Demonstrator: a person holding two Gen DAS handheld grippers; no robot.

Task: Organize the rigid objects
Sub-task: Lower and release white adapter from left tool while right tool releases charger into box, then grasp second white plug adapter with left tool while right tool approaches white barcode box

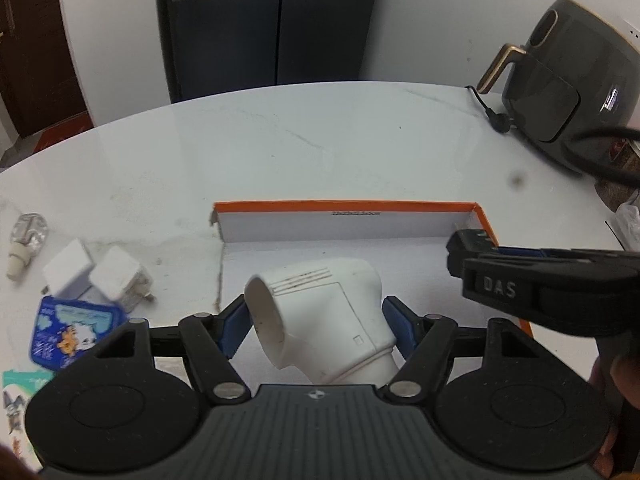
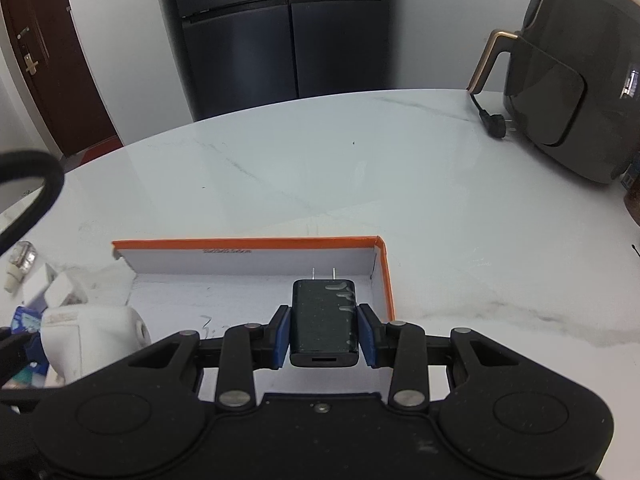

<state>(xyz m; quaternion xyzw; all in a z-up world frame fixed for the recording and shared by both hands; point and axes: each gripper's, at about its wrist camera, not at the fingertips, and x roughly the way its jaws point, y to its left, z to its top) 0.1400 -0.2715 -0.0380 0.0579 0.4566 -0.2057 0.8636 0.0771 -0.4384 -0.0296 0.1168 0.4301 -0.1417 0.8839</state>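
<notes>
"DAS" on right gripper (image 1: 472, 256); box (image 1: 344, 205) print prob. unreadable.

The floor of the orange-rimmed box (image 2: 248, 296) is left bare along its far wall. Its left edge is crowded by two white adapters (image 1: 96, 276), a blue tin (image 1: 72, 332) and a small bulb (image 1: 24, 244). Beyond the box, open tabletop (image 2: 320, 168) is found; far right of it stands an air fryer (image 2: 576, 80).
</notes>
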